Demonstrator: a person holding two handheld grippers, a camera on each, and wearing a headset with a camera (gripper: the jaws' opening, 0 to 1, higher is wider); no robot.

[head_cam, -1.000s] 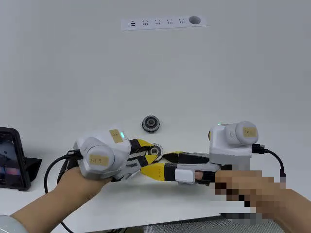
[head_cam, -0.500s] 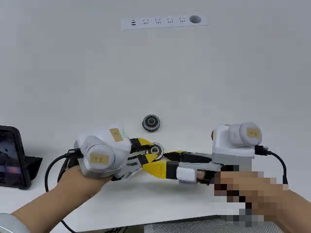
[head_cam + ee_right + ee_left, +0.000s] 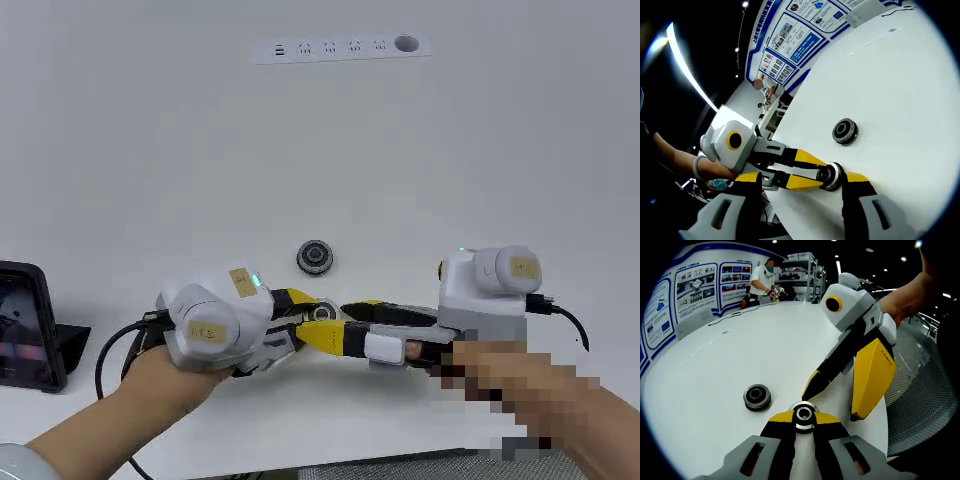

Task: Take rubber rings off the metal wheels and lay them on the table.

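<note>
A small metal wheel with a dark rubber ring (image 3: pixel 322 315) is raised just above the white table, and my left gripper (image 3: pixel 312 308) is shut on it. Its yellow-tipped jaws clamp the wheel (image 3: pixel 803 415) at the hub. My right gripper (image 3: pixel 322 322) reaches in from the right and is open. One of its jaws lies on each side of the same wheel (image 3: pixel 831 176), close to the rim. Whether they touch the ring I cannot tell. A second ringed wheel (image 3: pixel 314 257) lies flat on the table behind, also seen as the wheel (image 3: pixel 757 396) and the wheel (image 3: pixel 845 131).
A white power strip (image 3: pixel 342 46) lies at the far side of the table. A dark tablet on a stand (image 3: pixel 25 325) sits at the left edge, with a black cable (image 3: pixel 110 350) trailing from the left gripper. The table's near edge (image 3: pixel 400 462) runs just below the hands.
My right gripper has moved up and left, bringing its jaws around the wheel held in the left gripper. The left gripper has barely moved.
</note>
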